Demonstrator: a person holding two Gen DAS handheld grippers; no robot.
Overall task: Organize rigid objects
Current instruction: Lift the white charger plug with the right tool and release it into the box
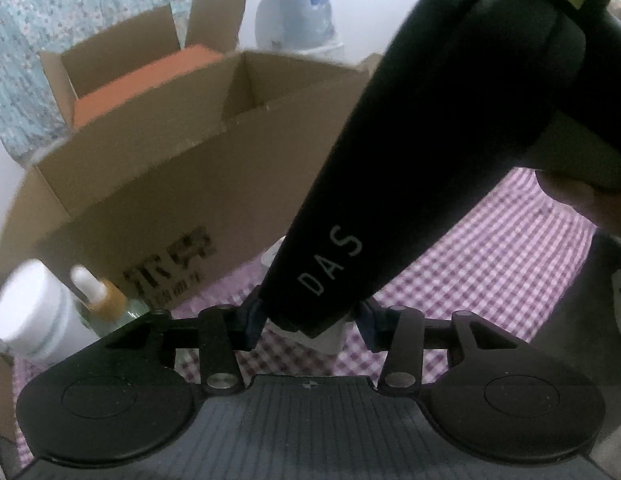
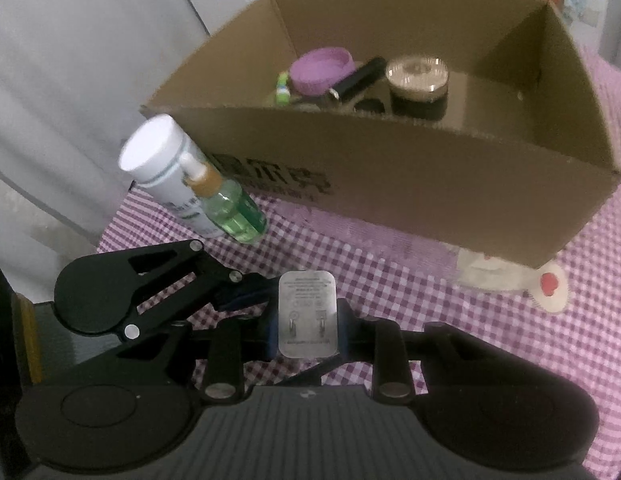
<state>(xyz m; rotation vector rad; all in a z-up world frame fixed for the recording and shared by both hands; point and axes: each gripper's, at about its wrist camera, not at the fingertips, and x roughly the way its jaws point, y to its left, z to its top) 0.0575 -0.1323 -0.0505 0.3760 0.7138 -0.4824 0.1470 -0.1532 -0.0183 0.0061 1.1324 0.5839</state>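
The cardboard box stands open on the checked cloth of the bench, straight ahead of both tongs. Inside it, as the right wrist view shows, lie a purple lid, a black tube and a round jar with a shiny top, grouped toward the far left part of the box floor. A second, smaller box with an orange insert sits behind the first, beyond the left tongs.

A large black device marked "DAS" slants across the left wrist view from the upper right down to the left tongs. Its lower end sits between the two fingers, and a white block shows just under it; whether the pads press on either I cannot tell. A hand holds the device's thick end, to the right of the tongs.

A white bottle and a green glass bottle with a brown collar stand touching each other, ahead and to the left of the right tongs, beside the box's near corner.

The right tongs are closed narrowly on a small white charger, its prongs and label facing the camera, held above the cloth short of the box.
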